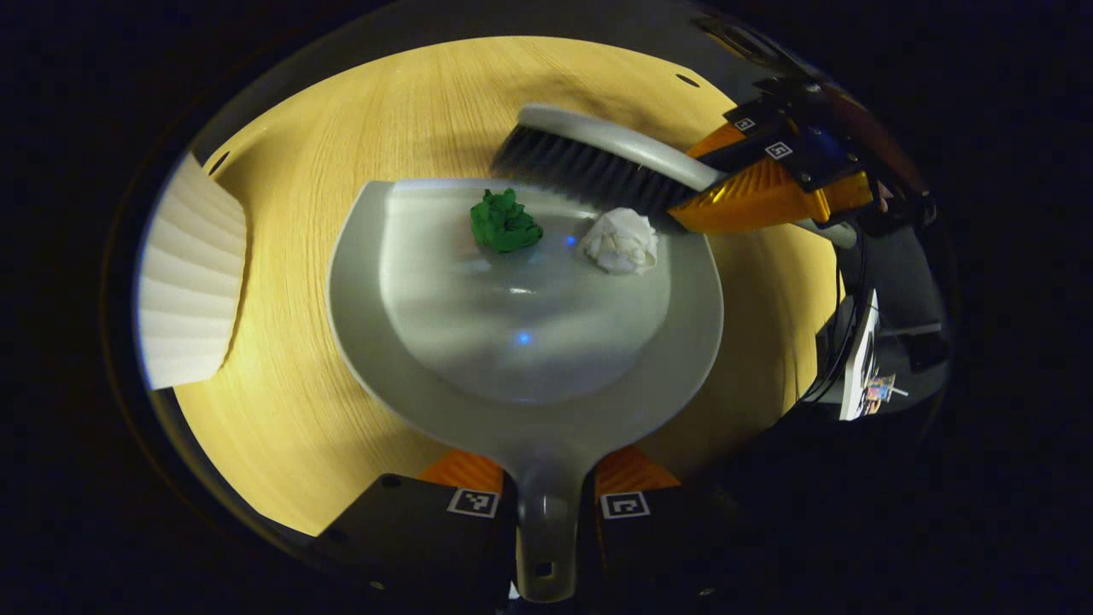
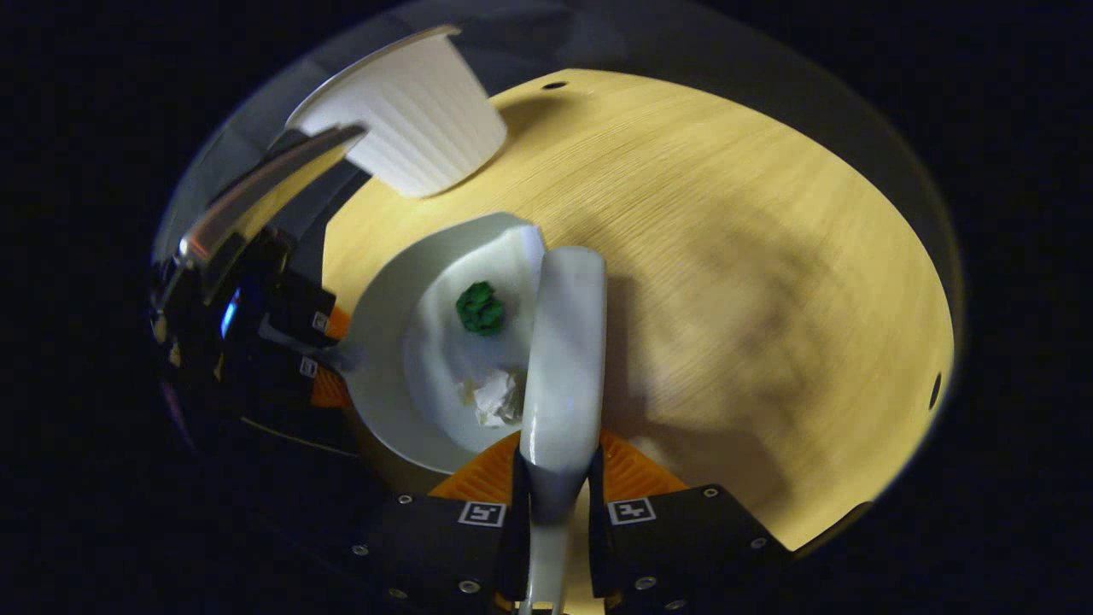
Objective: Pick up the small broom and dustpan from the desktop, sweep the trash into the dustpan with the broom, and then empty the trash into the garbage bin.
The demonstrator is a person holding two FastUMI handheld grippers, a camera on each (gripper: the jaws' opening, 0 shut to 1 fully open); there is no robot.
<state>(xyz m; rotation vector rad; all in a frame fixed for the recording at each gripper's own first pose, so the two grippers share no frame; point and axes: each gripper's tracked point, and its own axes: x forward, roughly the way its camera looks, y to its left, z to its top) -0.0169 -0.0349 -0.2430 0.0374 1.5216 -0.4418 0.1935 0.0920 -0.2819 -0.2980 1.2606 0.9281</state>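
Dustpan [image 1: 529,342] lies flat on the wooden desktop [image 1: 282,410], its handle clamped between the fingers of the left gripper [image 1: 546,504] at 6 o'clock in the left gripper view. Both trash items are inside the pan: a green crumpled wad [image 1: 504,222] at about 12 o'clock of the basin and a white crumpled wad [image 1: 621,242] at about 1 o'clock, just past the lip. The broom [image 1: 598,162] rests with its dark bristles along the pan's front edge, touching or just beside the white wad; the right gripper [image 2: 553,511] has both fingers pressed on the broom handle. Judged from this, pick-up and sweeping are essentially done; lifting the pan and emptying it remain. The white ribbed garbage bin [image 1: 188,273] stands at 9 o'clock in the left gripper view, near the pan but apart from it. The pan is pale grey, smooth and glossy with a shallow basin, so the wads could slide if it is tilted carelessly.
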